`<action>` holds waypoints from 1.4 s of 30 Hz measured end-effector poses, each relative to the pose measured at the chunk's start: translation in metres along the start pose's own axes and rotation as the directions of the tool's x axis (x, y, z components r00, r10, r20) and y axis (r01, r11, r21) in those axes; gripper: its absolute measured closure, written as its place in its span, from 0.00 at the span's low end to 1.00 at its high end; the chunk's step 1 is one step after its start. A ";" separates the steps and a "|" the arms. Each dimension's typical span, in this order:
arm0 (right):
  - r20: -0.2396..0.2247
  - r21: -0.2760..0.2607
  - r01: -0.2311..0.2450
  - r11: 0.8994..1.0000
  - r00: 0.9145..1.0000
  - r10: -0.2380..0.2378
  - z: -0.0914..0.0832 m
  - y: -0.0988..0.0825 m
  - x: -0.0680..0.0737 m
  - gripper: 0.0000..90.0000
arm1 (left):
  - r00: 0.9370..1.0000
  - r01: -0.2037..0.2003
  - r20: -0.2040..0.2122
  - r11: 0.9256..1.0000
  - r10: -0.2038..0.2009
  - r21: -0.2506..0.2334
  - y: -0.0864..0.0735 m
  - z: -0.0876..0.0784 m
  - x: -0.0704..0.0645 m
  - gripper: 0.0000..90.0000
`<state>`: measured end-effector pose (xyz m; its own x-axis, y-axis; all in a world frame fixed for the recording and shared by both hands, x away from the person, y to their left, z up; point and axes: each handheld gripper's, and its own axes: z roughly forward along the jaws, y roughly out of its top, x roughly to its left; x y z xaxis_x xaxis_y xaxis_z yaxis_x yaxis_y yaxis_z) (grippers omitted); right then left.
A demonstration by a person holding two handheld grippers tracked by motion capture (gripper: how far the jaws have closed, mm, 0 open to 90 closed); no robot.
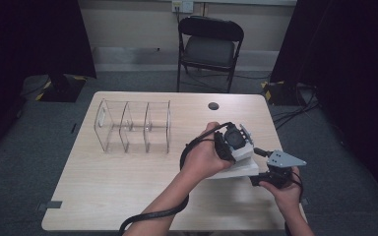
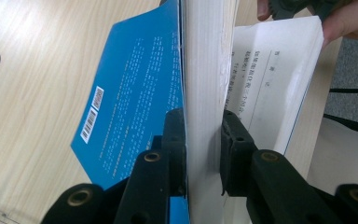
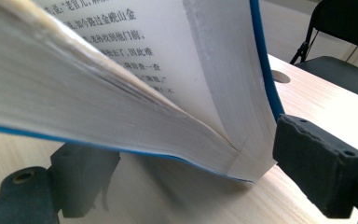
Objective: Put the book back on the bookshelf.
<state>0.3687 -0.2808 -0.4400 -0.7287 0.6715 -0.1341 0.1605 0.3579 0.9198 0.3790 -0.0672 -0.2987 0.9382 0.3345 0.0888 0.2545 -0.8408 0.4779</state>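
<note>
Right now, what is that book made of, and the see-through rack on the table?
The book: paper, judging by the thick white block of pages with printed text, inside a smooth blue card-like cover bearing barcodes. The rack: probably clear acrylic or similar hard plastic, since the wood-look table shows through its upright dividers.

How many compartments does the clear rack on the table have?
3, side by side along the clear rack at the table's far left: left, middle and right. All look empty; glare on the acrylic could hide a thin divider.
</note>
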 end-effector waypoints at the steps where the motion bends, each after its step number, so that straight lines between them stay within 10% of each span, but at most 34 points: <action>1: -0.004 -0.006 0.003 1.000 1.000 -0.003 -0.001 0.001 0.000 0.15 | 1.000 -0.002 0.003 1.000 0.002 -0.001 0.000 -0.002 0.000 0.84; 42: -0.125 -0.030 0.106 0.994 0.986 -0.109 -0.009 0.024 0.004 0.11 | 0.997 -0.065 0.043 0.998 0.065 -0.013 0.000 -0.028 -0.006 0.84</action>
<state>0.3633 -0.2749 -0.4150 -0.8191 0.5424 -0.1866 0.0624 0.4078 0.9110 0.3670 -0.0578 -0.2750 0.9620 0.2603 0.0822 0.1901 -0.8549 0.4827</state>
